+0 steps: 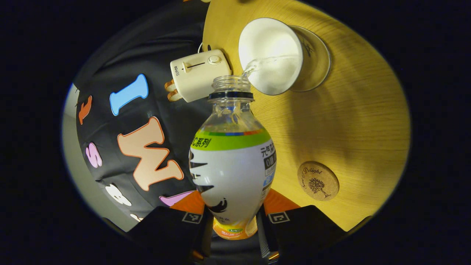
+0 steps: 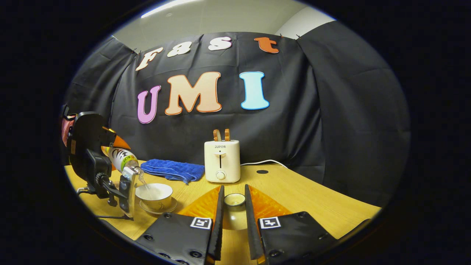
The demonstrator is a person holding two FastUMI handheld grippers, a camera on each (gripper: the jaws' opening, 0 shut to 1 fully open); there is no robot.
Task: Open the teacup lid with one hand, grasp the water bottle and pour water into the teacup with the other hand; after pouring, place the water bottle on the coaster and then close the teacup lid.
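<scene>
My left gripper (image 1: 234, 225) is shut on a clear water bottle (image 1: 232, 165) with a white and green label. The uncapped bottle is tipped forward, and a thin stream of water runs from its mouth into the white teacup (image 1: 270, 55) on its saucer (image 1: 319, 60). A round cork coaster (image 1: 318, 181) lies bare on the wooden table, to the right of the bottle. In the right gripper view, my right gripper (image 2: 234, 192) is shut on the teacup lid (image 2: 234, 211), held above the table. Far to its left, the left gripper (image 2: 96, 162) tilts the bottle (image 2: 119, 157) over the teacup (image 2: 154, 195).
A cream toaster (image 2: 222, 161) with bread slices in it stands at the back of the table (image 2: 301, 198), its cord trailing right. A folded blue cloth (image 2: 173, 170) lies left of the toaster. The same toaster (image 1: 200, 73) sits just beyond the bottle's mouth.
</scene>
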